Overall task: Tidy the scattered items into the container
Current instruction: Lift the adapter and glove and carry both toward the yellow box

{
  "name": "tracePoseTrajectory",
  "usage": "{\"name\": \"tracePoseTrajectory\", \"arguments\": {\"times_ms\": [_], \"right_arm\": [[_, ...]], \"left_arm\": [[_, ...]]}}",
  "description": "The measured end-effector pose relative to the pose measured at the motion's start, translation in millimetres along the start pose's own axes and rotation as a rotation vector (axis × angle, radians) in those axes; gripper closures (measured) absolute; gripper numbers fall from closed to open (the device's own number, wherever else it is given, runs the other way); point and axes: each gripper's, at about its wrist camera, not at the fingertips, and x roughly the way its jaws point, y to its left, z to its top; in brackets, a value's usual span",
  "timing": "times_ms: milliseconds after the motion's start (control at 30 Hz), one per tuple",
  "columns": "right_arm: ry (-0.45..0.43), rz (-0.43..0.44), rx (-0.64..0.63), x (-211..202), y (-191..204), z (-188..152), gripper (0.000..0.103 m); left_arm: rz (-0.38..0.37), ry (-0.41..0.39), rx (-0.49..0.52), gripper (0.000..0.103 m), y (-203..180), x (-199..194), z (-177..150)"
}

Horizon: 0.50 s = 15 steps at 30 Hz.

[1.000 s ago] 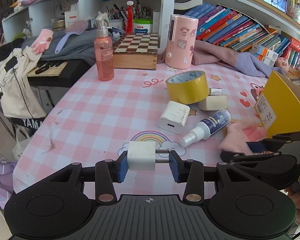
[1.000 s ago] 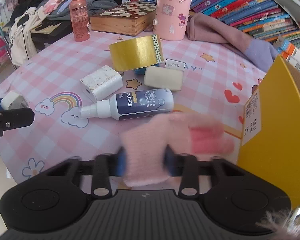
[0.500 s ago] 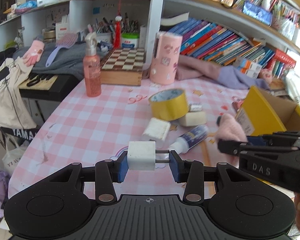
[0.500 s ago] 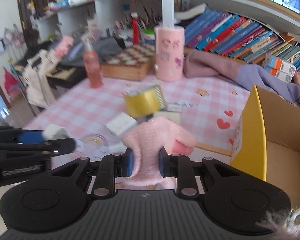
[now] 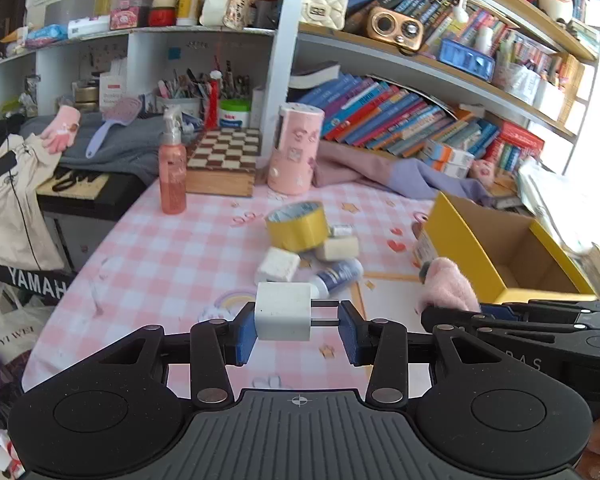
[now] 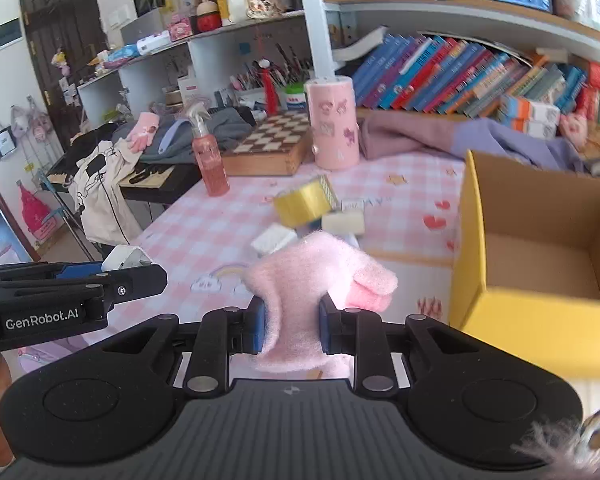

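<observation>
Left wrist view: the left claw (image 5: 298, 326) is clamped on a white charger plug (image 5: 283, 311), one pad on its body, the other on its two prongs, held above the pink checked surface (image 5: 172, 256). Beyond it lie a yellow tape roll (image 5: 298, 226), a white block (image 5: 278, 266), a cream block (image 5: 337, 247) and a blue-labelled spray bottle (image 5: 336, 276), bunched close together. Farther back stand a pink pump bottle (image 5: 172, 176), a chessboard box (image 5: 224, 164) and a pink cylinder (image 5: 296, 148). The open yellow box (image 5: 456, 248) sits at the right. The right claw (image 6: 290, 326) is clamped on a fuzzy pink glove (image 6: 304, 280), which droops over its pads, held just left of the box's near corner.
</observation>
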Motion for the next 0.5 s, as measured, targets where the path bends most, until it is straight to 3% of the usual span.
{"name": "tracePoseTrajectory", "arguments": {"times_ms": [500], "right_arm": [[0.024, -0.154, 0.110, -60, 3, -69, 0.079]], "left_arm": [[-0.134, 0.045, 0.079, 0.062, -20, -35, -38]]}}
